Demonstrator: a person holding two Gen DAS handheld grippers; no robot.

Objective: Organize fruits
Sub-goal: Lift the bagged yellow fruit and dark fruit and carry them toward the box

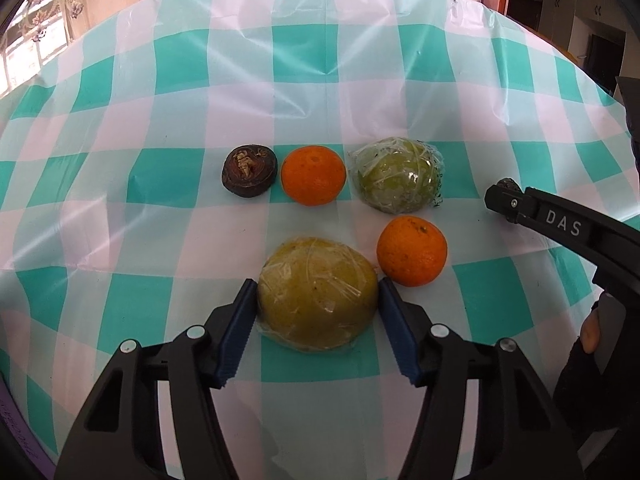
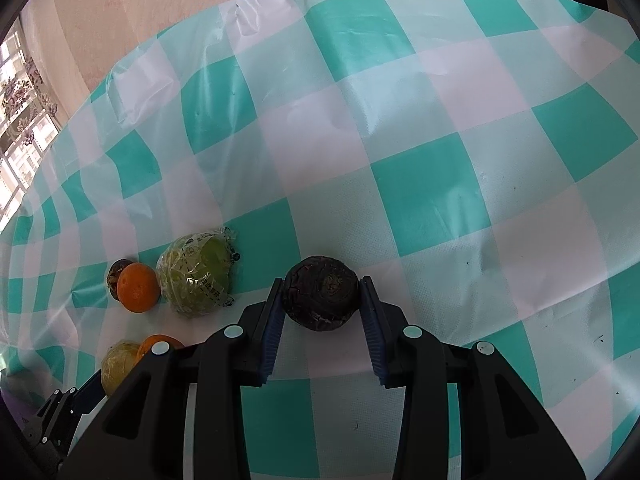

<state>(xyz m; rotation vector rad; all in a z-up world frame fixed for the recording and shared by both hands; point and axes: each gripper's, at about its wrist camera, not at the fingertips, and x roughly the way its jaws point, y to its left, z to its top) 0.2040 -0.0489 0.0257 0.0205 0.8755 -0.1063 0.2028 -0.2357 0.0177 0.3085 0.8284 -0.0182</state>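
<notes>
In the left wrist view my left gripper [image 1: 318, 294] is shut on a plastic-wrapped yellow-green fruit [image 1: 317, 294] resting on the checked tablecloth [image 1: 328, 92]. An orange [image 1: 412, 251] lies just right of it. Behind, a row holds a dark brown fruit [image 1: 249, 176], a second orange [image 1: 313, 175] and a wrapped green fruit [image 1: 398, 181]. In the right wrist view my right gripper [image 2: 322, 296] is shut on another dark brown fruit [image 2: 321, 298] on the cloth, to the right of the row. The right gripper also shows in the left wrist view [image 1: 505, 199].
The teal-and-white checked cloth [image 2: 420, 128] covers the whole table. A pale wall [image 2: 120, 8] runs behind it and a window [image 2: 20, 128] lies to the left. A doorway [image 1: 560, 12] is at the far right.
</notes>
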